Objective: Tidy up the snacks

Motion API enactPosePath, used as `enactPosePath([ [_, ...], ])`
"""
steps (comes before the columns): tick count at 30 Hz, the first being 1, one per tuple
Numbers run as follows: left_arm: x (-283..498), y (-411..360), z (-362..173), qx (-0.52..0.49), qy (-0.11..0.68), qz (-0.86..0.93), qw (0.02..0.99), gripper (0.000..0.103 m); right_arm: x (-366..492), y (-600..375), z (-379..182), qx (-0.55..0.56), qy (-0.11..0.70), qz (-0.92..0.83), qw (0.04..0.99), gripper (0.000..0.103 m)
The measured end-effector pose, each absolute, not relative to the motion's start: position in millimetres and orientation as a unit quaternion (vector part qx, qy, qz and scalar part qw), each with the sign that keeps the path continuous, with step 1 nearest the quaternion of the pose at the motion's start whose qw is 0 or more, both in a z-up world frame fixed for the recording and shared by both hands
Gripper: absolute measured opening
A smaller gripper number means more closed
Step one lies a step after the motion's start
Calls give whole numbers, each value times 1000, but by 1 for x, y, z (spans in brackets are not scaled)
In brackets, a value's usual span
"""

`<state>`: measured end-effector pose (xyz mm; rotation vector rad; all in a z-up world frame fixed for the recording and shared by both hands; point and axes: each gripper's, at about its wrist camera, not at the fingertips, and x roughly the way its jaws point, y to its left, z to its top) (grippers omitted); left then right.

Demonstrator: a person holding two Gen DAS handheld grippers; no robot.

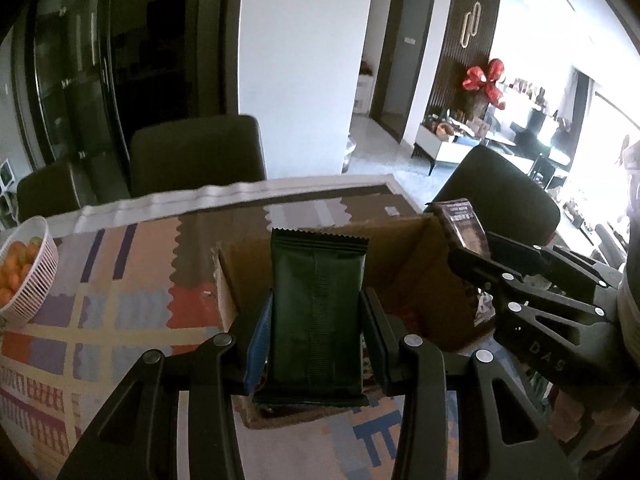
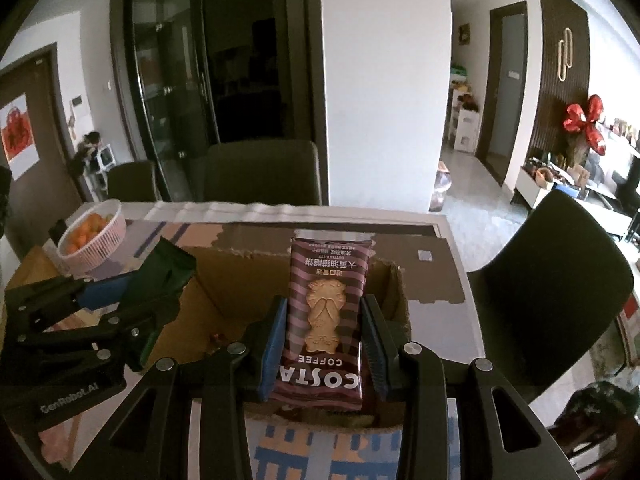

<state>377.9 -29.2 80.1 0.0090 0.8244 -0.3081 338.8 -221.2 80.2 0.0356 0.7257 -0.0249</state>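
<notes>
My left gripper point(image 1: 318, 320) is shut on a dark green snack packet point(image 1: 318, 300), held upright over the open cardboard box point(image 1: 404, 256). My right gripper point(image 2: 324, 328) is shut on a brown striped Costa Coffee biscuit packet point(image 2: 326, 320), also above the box point(image 2: 224, 280). In the left wrist view the right gripper point(image 1: 476, 252) reaches in from the right with its brown packet point(image 1: 464, 224) over the box's right wall. In the right wrist view the left gripper point(image 2: 156, 296) comes in from the left with the green packet point(image 2: 164, 272). A few packets lie dimly inside the box.
A patterned cloth point(image 1: 100, 300) covers the table. A pink basket of oranges point(image 1: 28, 268) stands at the far left, also shown as the basket point(image 2: 94, 234) in the right wrist view. Dark chairs point(image 1: 196, 156) ring the table, one chair point(image 2: 560, 292) at the right.
</notes>
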Motion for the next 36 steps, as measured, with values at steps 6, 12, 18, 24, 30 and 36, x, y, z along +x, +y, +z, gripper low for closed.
enactPosePath([
  [6, 397, -32, 61, 2, 430, -143, 892, 42, 357, -226, 62, 19, 387, -15, 922, 38],
  [12, 388, -34, 56, 23, 428, -122, 895, 56, 358, -230, 54, 15, 400, -25, 916, 51],
  [18, 360, -30, 69, 36, 395, -102, 912, 67, 334, -231, 60, 17, 387, -34, 922, 66],
  [24, 320, -23, 86, 38, 354, -80, 931, 84, 288, -226, 75, 9, 345, -47, 937, 78],
  [30, 274, -21, 94, 35, 326, -70, 942, 93, 241, -221, 89, 5, 309, -56, 950, 85],
  [36, 227, -18, 102, 36, 295, -53, 953, 101, 194, -216, 96, 7, 277, -65, 959, 91],
])
